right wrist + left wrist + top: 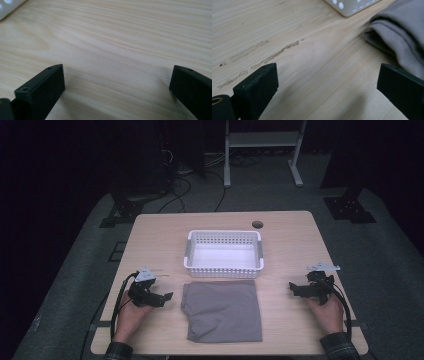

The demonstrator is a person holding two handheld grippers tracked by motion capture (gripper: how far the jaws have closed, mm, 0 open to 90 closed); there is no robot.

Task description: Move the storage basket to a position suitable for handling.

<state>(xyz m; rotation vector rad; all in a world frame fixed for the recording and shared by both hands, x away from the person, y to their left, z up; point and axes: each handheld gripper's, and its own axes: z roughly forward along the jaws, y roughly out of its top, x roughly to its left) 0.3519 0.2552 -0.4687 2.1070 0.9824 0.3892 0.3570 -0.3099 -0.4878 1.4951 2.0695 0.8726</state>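
Note:
A folded grey cloth (222, 310) lies flat on the wooden table (160, 240), just in front of a white perforated basket (223, 253) that holds nothing. My left gripper (167, 296) rests low to the cloth's left, jaws wide apart over bare wood; its own view has the cloth's folded edge (402, 32) ahead at right and a basket corner (352, 6) at the top. My right gripper (291, 287) sits to the cloth's right, open, nothing between its jaws. In the right gripper view its jaws frame bare wood (117, 50), with a basket corner (7, 7) at top left.
A round cable hole (257, 224) sits near the table's far edge. Pale scuff marks (274, 53) streak the wood ahead of the left gripper. Beyond the table, on a dark floor, are cables (190, 185) and a white metal frame (262, 150).

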